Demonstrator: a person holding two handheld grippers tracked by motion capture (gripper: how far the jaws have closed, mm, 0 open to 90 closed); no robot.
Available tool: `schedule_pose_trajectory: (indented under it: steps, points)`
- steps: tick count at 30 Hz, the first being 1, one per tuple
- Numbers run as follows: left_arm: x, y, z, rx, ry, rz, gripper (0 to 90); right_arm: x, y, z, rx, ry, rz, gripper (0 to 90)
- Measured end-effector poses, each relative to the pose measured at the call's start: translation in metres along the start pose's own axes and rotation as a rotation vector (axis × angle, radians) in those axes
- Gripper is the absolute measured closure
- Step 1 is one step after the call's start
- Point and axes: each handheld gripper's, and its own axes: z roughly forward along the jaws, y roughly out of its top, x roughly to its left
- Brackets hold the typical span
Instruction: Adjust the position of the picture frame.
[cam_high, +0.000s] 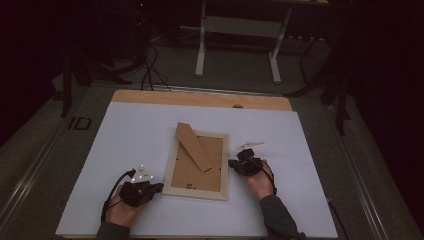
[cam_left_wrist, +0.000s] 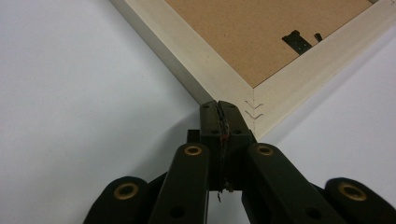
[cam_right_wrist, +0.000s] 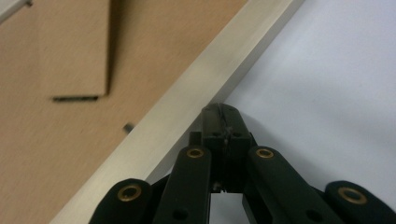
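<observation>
A pale wooden picture frame (cam_high: 224, 165) lies face down on the white table sheet, its brown backing board (cam_high: 196, 170) up and a brown stand flap (cam_high: 194, 146) angled across it. My left gripper (cam_high: 159, 187) is shut, its tips at the frame's near left corner (cam_left_wrist: 252, 109). On the other side my right gripper (cam_high: 232, 163) is shut too, tips against the frame's right rail (cam_right_wrist: 196, 88). Nothing is held in either. A small black hanger clip (cam_left_wrist: 296, 41) sits on the backing.
The white sheet (cam_high: 130, 135) covers a wooden table (cam_high: 200, 98) whose far edge shows bare. Beyond it stand a white table base (cam_high: 237, 45) and cables on a dark floor. Open sheet surrounds the frame on all sides.
</observation>
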Motion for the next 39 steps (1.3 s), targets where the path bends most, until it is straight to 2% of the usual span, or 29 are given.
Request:
schedule_pose_trajectory:
  steps: [9,15,28,39]
  points:
    - [-0.001,0.000,0.001,-0.001,0.010,-0.003,90.0,0.012,-0.012,-0.010,0.021,0.004,-0.041,90.0]
    - [-0.001,0.000,0.001,-0.002,0.015,-0.003,90.0,0.019,-0.015,-0.013,0.031,-0.015,-0.073,90.0]
    - [-0.004,0.001,0.002,-0.001,0.015,0.013,90.0,0.016,-0.011,-0.010,0.027,-0.027,-0.055,90.0]
    - [-0.011,0.002,0.005,-0.003,-0.005,0.023,90.0,0.014,-0.006,-0.009,0.031,-0.039,-0.050,90.0]
